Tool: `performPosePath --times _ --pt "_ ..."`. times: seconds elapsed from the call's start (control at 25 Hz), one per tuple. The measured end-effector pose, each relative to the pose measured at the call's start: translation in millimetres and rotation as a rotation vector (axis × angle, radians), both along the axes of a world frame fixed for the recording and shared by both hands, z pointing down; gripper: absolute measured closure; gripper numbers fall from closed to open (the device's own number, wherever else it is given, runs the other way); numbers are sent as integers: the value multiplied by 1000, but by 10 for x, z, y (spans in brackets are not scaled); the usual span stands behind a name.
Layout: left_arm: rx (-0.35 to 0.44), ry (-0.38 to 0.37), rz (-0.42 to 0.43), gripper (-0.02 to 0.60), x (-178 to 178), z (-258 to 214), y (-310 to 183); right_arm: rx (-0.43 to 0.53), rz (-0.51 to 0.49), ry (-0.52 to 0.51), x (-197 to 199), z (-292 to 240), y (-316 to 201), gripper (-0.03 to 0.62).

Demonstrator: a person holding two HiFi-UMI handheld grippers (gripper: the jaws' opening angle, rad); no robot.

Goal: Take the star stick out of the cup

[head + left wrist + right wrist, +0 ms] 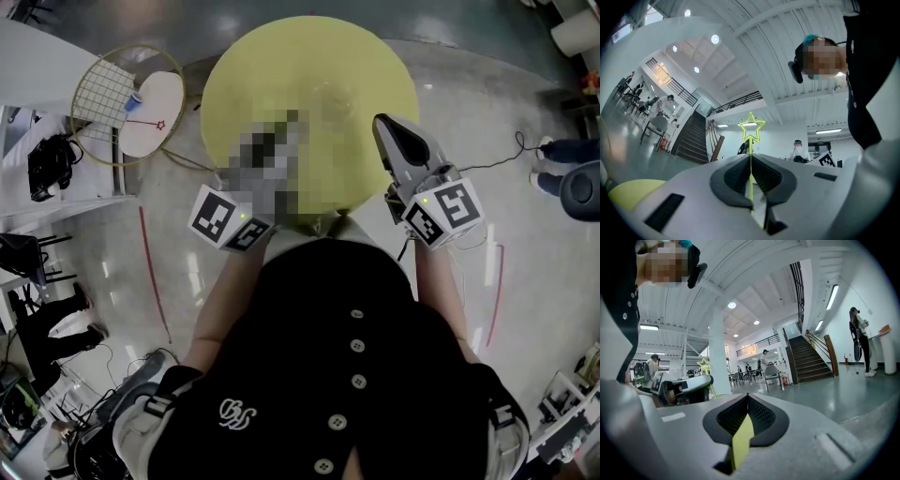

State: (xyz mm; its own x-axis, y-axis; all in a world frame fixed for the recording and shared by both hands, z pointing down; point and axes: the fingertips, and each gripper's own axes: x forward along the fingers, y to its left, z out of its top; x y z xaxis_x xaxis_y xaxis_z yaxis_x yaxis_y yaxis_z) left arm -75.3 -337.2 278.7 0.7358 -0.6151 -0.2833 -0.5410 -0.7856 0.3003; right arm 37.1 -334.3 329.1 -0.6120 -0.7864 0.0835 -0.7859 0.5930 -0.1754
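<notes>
Over a round yellow table (pixel 309 75), the left gripper (pixel 751 157) pinches the thin star stick (pixel 751 129) between closed jaws, while the right gripper (pixel 747 397), jaws together, holds nothing.

You have two grippers, the left gripper (pixel 751 157) and right gripper (pixel 747 395), one star stick (pixel 751 146), one round yellow surface (pixel 309 84), and one netted racket (pixel 105 94) on the floor (pixel 469 94).
</notes>
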Motion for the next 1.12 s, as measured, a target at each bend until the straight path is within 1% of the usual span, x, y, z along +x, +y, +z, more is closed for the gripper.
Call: performPosePath --times 0.12,0.36,0.6,0.92,1.04,1.12 --pt "-7 -14 -12 566 -33 48 -15 -6 -8 7 -21 16 8 591" --pt "-13 4 -12 566 -27 32 2 -20 -2 -5 -54 51 39 591" --pt "-19 8 -23 566 -30 50 5 -24 -56 10 -228 64 106 591" --pt "-16 -12 -48 566 -93 73 -14 -17 -48 18 -222 64 97 591" --pt "-13 12 -43 566 -98 30 -5 -23 -52 24 -246 85 105 591" --pt "-10 7 -44 566 -102 36 -4 -24 -60 27 -265 88 112 591"
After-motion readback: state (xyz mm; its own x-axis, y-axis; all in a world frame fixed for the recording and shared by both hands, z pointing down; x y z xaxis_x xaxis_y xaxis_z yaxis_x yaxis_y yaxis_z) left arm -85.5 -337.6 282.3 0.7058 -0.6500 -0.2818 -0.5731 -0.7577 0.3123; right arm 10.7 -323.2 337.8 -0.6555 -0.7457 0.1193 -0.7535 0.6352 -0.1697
